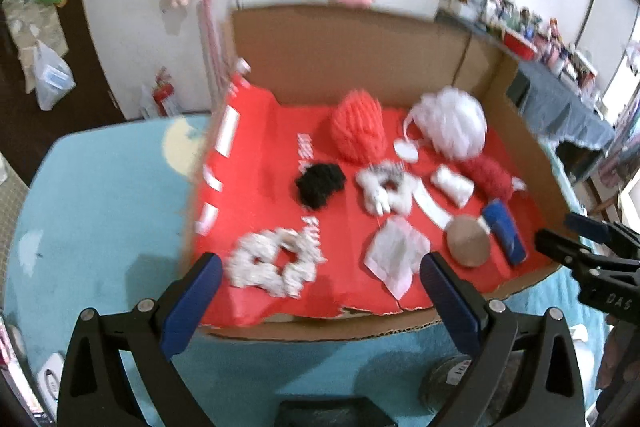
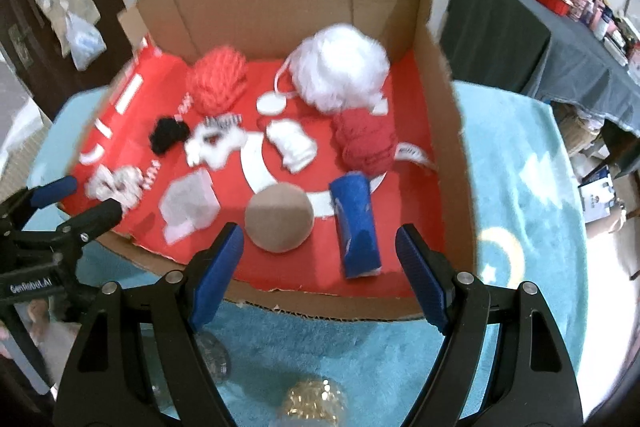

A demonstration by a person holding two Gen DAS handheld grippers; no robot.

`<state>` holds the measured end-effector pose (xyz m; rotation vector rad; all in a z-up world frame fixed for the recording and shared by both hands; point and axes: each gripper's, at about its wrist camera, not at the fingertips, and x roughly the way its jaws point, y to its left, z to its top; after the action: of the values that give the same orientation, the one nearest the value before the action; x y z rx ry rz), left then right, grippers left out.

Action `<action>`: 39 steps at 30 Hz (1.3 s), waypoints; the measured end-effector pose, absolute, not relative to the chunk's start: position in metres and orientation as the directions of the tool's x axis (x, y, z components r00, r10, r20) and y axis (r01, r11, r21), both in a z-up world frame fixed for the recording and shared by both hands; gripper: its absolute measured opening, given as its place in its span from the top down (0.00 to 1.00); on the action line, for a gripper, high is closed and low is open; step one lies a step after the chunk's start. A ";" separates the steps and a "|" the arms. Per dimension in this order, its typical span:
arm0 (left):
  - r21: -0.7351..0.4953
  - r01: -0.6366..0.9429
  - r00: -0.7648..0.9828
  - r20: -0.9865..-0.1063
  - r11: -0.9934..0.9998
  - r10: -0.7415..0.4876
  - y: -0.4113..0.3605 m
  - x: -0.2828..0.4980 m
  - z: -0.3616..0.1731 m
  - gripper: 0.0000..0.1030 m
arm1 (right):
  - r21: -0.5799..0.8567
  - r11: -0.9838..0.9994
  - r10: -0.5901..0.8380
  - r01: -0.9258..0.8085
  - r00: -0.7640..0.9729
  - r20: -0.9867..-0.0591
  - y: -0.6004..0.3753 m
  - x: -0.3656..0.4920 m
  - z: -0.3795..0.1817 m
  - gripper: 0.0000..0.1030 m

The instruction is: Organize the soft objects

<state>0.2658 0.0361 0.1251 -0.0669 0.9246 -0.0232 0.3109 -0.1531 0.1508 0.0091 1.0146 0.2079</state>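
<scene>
We see a fluffy turquoise surface (image 2: 516, 163) in a cluttered room, and on it a cardboard box (image 2: 444, 131) with a red floor. Inside lie soft things: a white mesh puff (image 2: 340, 71), a fuzzy orange ball (image 2: 218, 81), a blue roll (image 2: 356, 227). Our left gripper (image 1: 320, 281) and right gripper (image 2: 320, 251) both stand apart and empty, at the near edge of the box.

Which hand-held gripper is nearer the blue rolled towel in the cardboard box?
Right. The right hand-held gripper hovers open just in front of the blue rolled towel; the left hand-held gripper sits over toward the white scrunchie, across the box.
</scene>
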 end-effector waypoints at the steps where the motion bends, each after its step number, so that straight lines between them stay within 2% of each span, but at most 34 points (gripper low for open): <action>1: -0.069 -0.013 0.612 -0.789 0.997 -0.047 0.039 0.262 0.129 0.02 | 0.107 0.980 0.180 -0.166 0.522 -0.834 -0.156 0.307 0.157 0.24; 5: -0.082 -0.016 0.662 -0.747 0.996 -0.051 0.051 0.230 0.150 0.02 | 0.118 0.981 0.185 -0.153 0.574 -0.797 -0.176 0.278 0.182 0.24; 12: -0.066 0.004 0.781 -0.623 0.998 -0.045 0.057 0.135 0.169 0.00 | 0.101 0.985 0.171 -0.141 0.673 -0.719 -0.201 0.194 0.205 0.24; 16: -0.063 0.040 0.809 -0.584 0.997 -0.069 0.046 0.094 0.161 0.00 | 0.073 0.985 0.162 -0.153 0.726 -0.668 -0.200 0.143 0.204 0.11; 19: -0.058 0.054 0.817 -0.571 0.997 -0.078 0.035 0.069 0.146 0.00 | 0.056 0.982 0.176 -0.182 0.746 -0.642 -0.191 0.109 0.193 0.09; 23: -0.074 0.058 0.805 -0.586 0.996 -0.091 0.020 0.053 0.117 0.00 | 0.054 0.982 0.172 -0.179 0.754 -0.634 -0.180 0.081 0.162 0.06; 29: -0.060 0.079 0.757 -0.646 0.995 -0.099 -0.002 0.057 0.076 0.00 | 0.052 0.986 0.153 -0.159 0.724 -0.673 -0.168 0.081 0.115 0.06; 39: -0.011 0.024 0.670 -0.742 1.000 -0.025 -0.010 0.079 0.029 0.00 | 0.036 0.993 0.102 -0.114 0.653 -0.751 -0.163 0.097 0.070 0.06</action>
<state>0.0792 -0.0104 0.0290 -0.0005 0.8355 -0.0274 0.0965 -0.1627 0.0699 -0.0151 0.8507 0.1228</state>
